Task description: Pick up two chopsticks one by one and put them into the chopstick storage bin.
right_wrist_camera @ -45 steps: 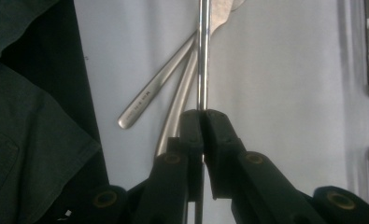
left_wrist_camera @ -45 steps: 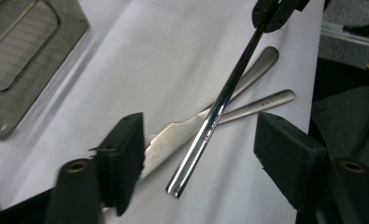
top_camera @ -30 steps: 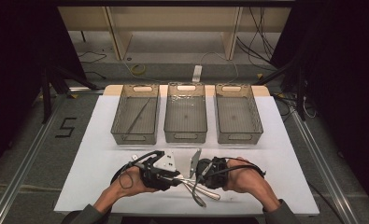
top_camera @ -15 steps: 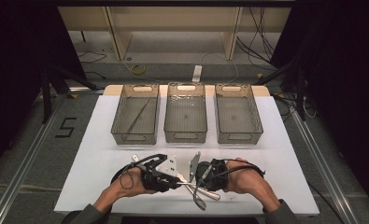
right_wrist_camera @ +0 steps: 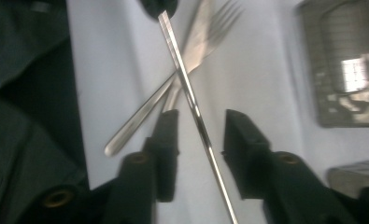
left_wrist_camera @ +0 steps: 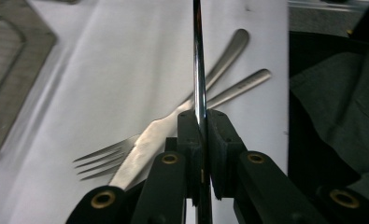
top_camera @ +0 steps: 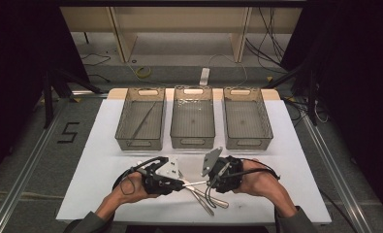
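A thin metal chopstick point(top_camera: 195, 183) spans the gap between my two grippers, just above the white table near its front edge. My left gripper point(left_wrist_camera: 202, 126) is shut on the chopstick point(left_wrist_camera: 198, 70); its jaws have just been closing on it. My right gripper point(right_wrist_camera: 201, 126) is open. Its jaws have just been opening, and the chopstick point(right_wrist_camera: 182, 70) runs slantwise between its pads without touching them. In the high view the left gripper point(top_camera: 182, 184) and the right gripper point(top_camera: 209, 182) face each other. Under them lie a fork point(left_wrist_camera: 102, 156) and a knife point(left_wrist_camera: 145, 144), crossed.
Three mesh trays stand in a row at the back: left point(top_camera: 139, 143), middle point(top_camera: 193, 143), right point(top_camera: 247, 143). The left one holds another thin stick point(top_camera: 144, 119). The fork and knife point(top_camera: 213, 200) lie near the table's front edge point(top_camera: 194, 219).
Both hands stay where they were near the front edge. The high view is too small to show a shift in the jaws or the chopstick.
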